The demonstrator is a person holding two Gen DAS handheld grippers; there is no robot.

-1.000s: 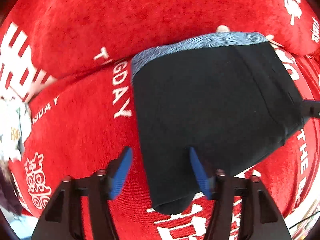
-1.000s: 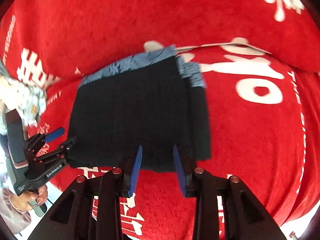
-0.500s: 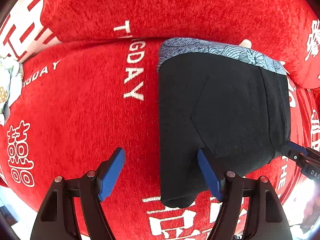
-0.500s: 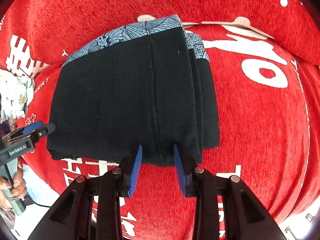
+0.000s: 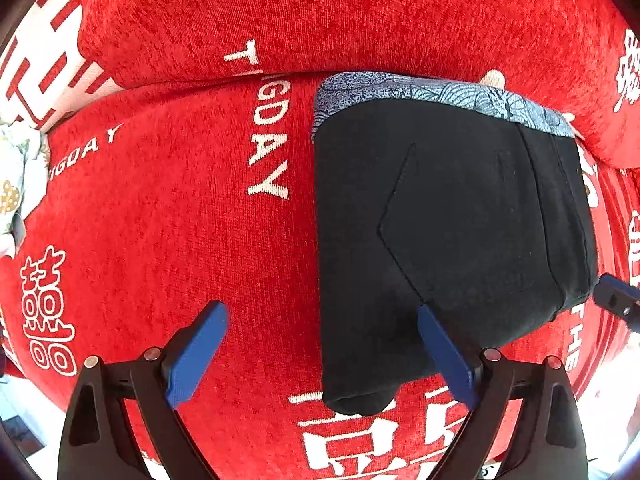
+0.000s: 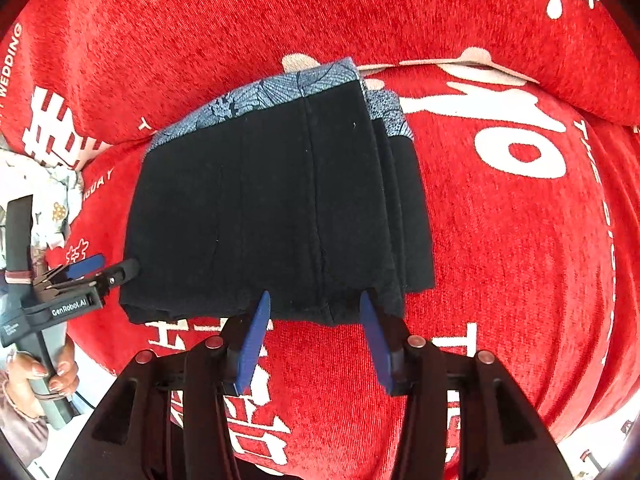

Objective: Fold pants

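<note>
At the far left edge of the left wrist view lies a crumpled pale floral cloth (image 5: pixel 16 184), partly cut off by the frame. It rests on a red plush cover printed with white letters and characters (image 5: pixel 168 216) that spreads across the whole scene, rising into a cushion-like fold at the back.

The left hand-held gripper (image 5: pixel 320 356) points down over this cover. Its jaws have just been opening and now stand wide, the left blue pad over bare red fabric and the right pad over the near left part of the folded black pants with a blue-grey patterned waistband (image 5: pixel 448 216), not pressing them.

The pants lie flat on the cover in a squarish stack, waistband away from the cameras against the fold.

The right hand-held gripper (image 6: pixel 316 340) hovers at the near edge of the pants (image 6: pixel 272 208). Its jaws have also just been opening and stand moderately apart, the hem just beyond the pads, ungripped.
</note>
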